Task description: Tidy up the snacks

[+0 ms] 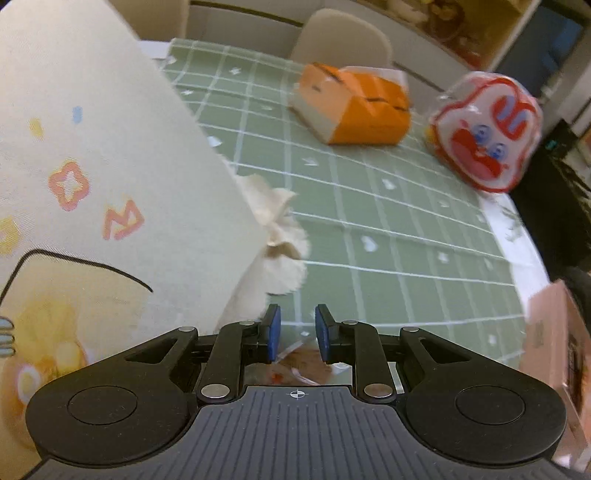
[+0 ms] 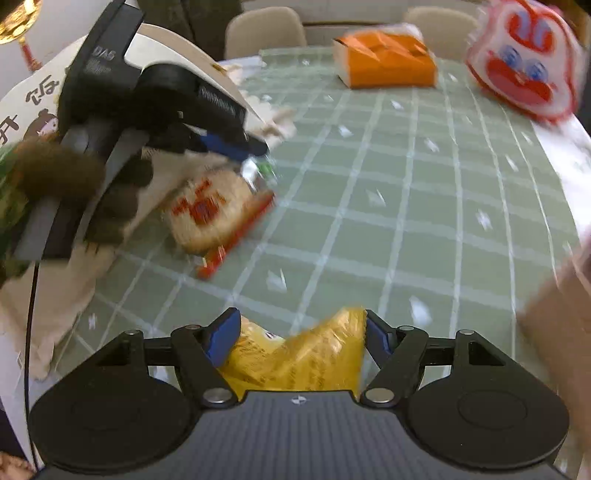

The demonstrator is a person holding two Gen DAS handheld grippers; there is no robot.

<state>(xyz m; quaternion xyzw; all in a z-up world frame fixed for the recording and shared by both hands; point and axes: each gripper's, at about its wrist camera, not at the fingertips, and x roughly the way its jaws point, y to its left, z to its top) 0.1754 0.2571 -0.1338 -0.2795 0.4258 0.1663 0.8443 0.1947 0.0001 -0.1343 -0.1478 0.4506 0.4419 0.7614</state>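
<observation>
My left gripper [image 1: 297, 332] is shut on the edge of a clear pastry packet [image 1: 295, 363] with red print, seen hanging from it in the right wrist view [image 2: 210, 210], beside a cream printed fabric bag [image 1: 92, 177]. My right gripper [image 2: 303, 336] is shut on a yellow snack packet [image 2: 306, 358] just above the green checked tablecloth [image 2: 406, 206]. An orange snack box [image 1: 354, 107] and a red-and-white cartoon-face packet [image 1: 487, 133] lie at the far side; both also show in the right wrist view, the box [image 2: 388, 61] and the face packet [image 2: 524, 62].
Beige chairs [image 2: 264, 29] stand beyond the table's far edge. A pinkish cardboard box [image 1: 557, 332] is at the right edge. The table edge runs along the right [image 1: 517, 240]. The left gripper's body [image 2: 147, 99] fills the left of the right wrist view.
</observation>
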